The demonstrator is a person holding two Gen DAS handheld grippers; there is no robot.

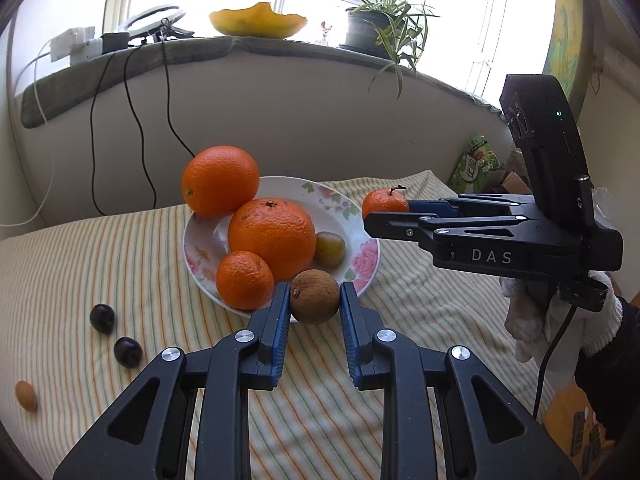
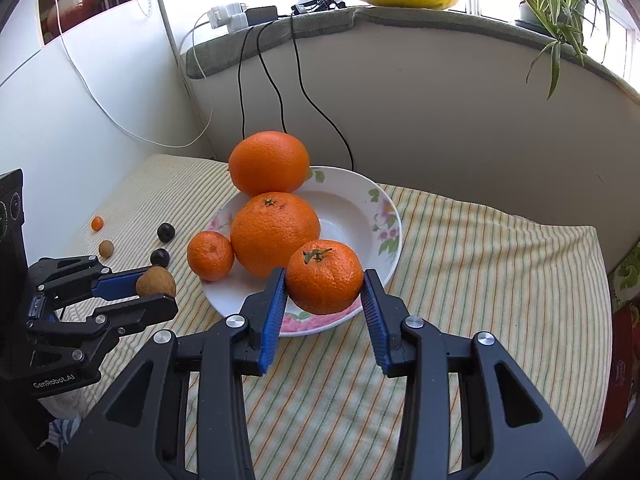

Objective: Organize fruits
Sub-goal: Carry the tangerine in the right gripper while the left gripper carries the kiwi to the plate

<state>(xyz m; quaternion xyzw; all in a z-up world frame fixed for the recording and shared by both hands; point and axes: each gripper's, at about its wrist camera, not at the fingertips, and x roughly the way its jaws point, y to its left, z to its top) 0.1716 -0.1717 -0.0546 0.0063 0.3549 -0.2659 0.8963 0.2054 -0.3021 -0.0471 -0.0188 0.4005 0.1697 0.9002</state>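
Note:
A white flowered plate on the striped cloth holds two large oranges, a small tangerine and a greenish fruit. My left gripper is shut on a small brown round fruit, held just at the plate's near rim. My right gripper is shut on a stemmed tangerine, held above the plate's near right edge.
Loose on the cloth to the left lie two dark plums, a tan fruit and a small orange kumquat. Black cables hang from the windowsill, which bears a yellow bowl and a potted plant.

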